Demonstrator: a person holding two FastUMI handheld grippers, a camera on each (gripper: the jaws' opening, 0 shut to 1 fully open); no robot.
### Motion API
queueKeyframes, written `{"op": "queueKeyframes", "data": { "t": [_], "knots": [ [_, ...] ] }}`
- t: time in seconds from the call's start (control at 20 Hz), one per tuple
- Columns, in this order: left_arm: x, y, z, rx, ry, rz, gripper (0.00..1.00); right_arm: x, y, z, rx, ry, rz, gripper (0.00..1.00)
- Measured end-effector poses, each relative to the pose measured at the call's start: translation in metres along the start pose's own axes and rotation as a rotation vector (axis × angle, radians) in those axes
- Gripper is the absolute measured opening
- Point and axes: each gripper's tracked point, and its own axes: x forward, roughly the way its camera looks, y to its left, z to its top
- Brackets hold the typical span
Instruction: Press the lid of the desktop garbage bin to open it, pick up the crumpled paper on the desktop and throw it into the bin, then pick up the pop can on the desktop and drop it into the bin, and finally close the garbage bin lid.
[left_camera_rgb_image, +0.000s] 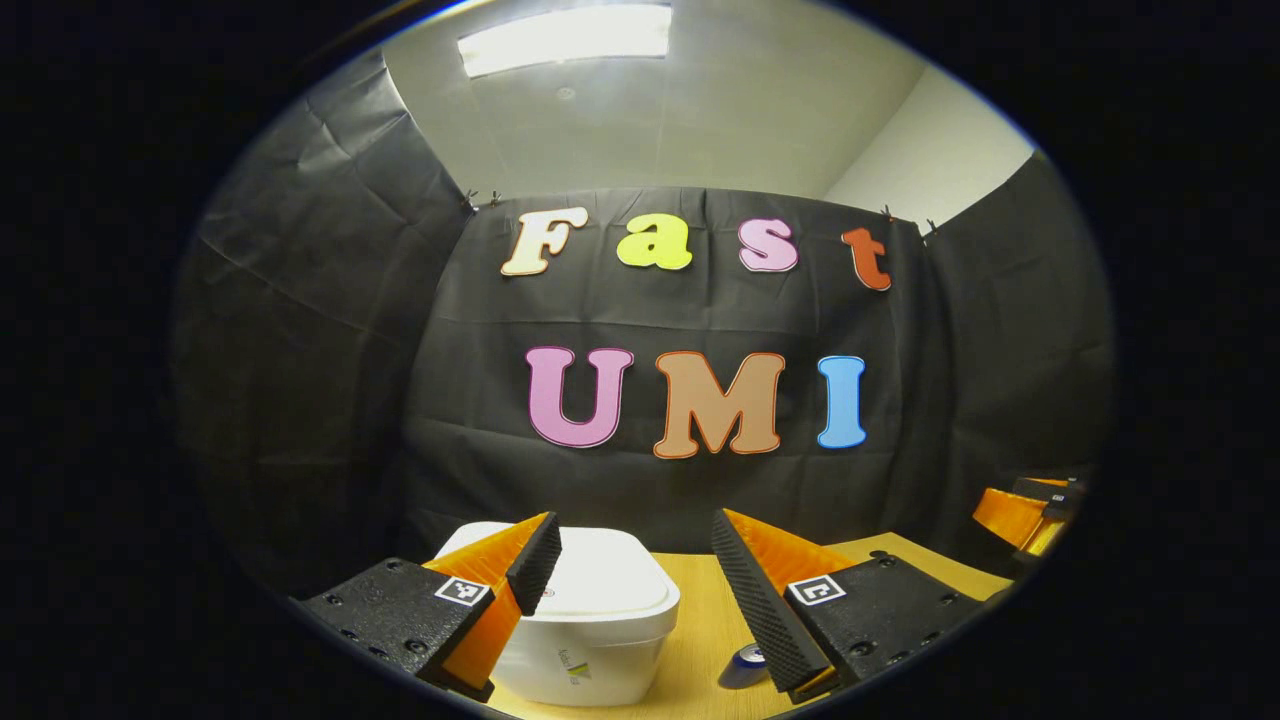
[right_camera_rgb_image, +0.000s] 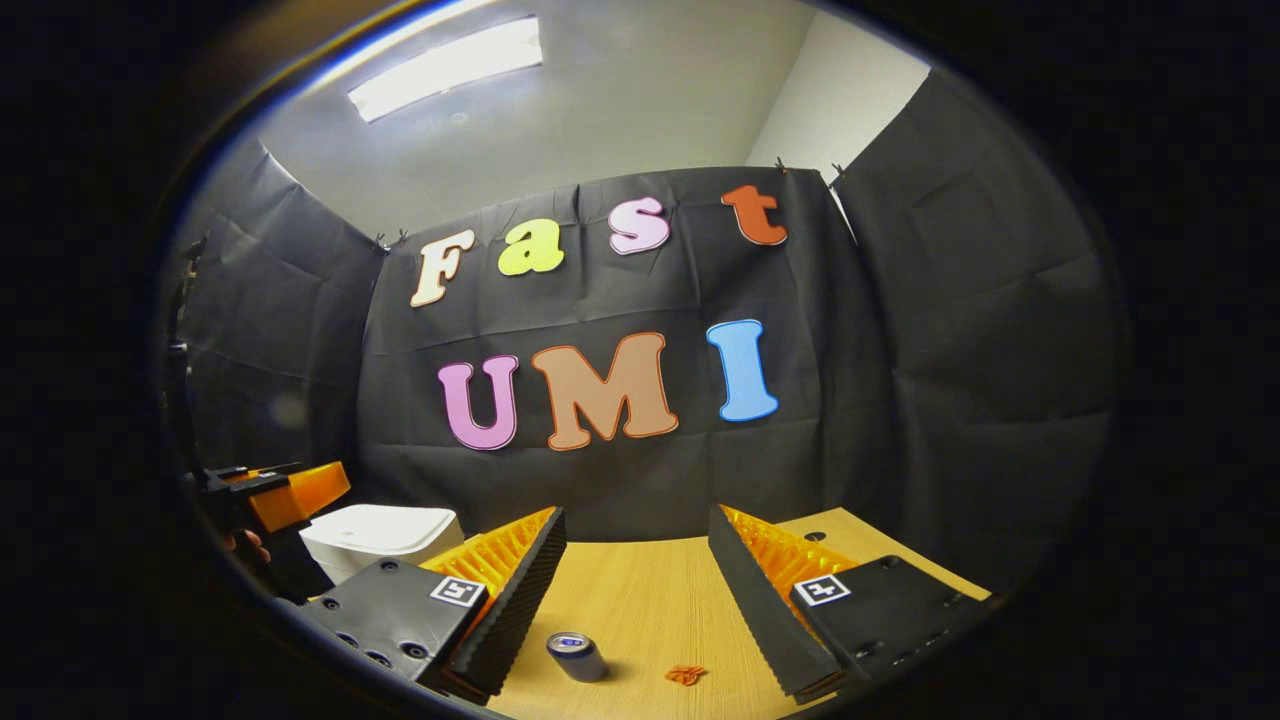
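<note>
Left gripper: my jaws stand spread wide, nothing between them, low in the left gripper view. Behind and partly under my left finger sits the garbage bin, white, lid down, at lower centre-left on the wooden desktop. The pop can peeks out beside my right finger at the bottom of the frame, mostly hidden. My right gripper appears at the far right edge of this view.

Right gripper: my jaws spread wide here too, holding nothing. The right gripper view gives the pop can whole, lying on its side on the desktop at lower centre, between my fingers and nearer the left one. Just right of it lies the crumpled paper, small and orange, apart from the can. The garbage bin stands at middle left, lid closed, with my left gripper above its left edge, a hand behind it.
</note>
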Motion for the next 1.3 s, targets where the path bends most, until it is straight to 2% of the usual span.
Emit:
{"op": "queueKeyframes", "data": {
  "t": [0.1,0.15,0.4,0.5,0.65,0.95,1.05,1.3],
  "knots": [
    [0.000,0.002,0.003,0.004,-0.006,0.007,0.91,0.002,0.001,-0.001,0.009,0.004,0.007,0.96],
    [-0.001,0.002,0.004,0.008,-0.011,0.012,0.85,0.003,0.002,-0.001,0.010,0.003,0.011,0.96],
    [0.001,0.004,0.003,0.022,-0.007,0.025,0.77,0.005,0.004,-0.004,0.012,0.009,0.026,0.96],
    [0.003,0.006,0.002,0.031,-0.002,0.029,0.66,0.006,0.005,-0.004,0.012,0.012,0.031,0.96],
    [0.005,0.018,-0.001,0.056,-0.002,0.065,0.36,0.006,0.003,-0.003,0.013,0.010,0.030,0.96],
    [0.013,0.039,-0.029,0.083,0.052,0.120,0.08,0.007,0.003,-0.009,0.026,0.022,0.025,0.96],
    [0.018,0.040,-0.042,0.102,0.074,0.109,0.00,0.008,0.005,-0.009,0.024,0.027,0.028,0.96],
    [0.024,0.049,-0.068,0.093,0.134,0.123,0.00,0.010,0.004,-0.014,0.017,0.042,0.026,0.96]
  ]
}}
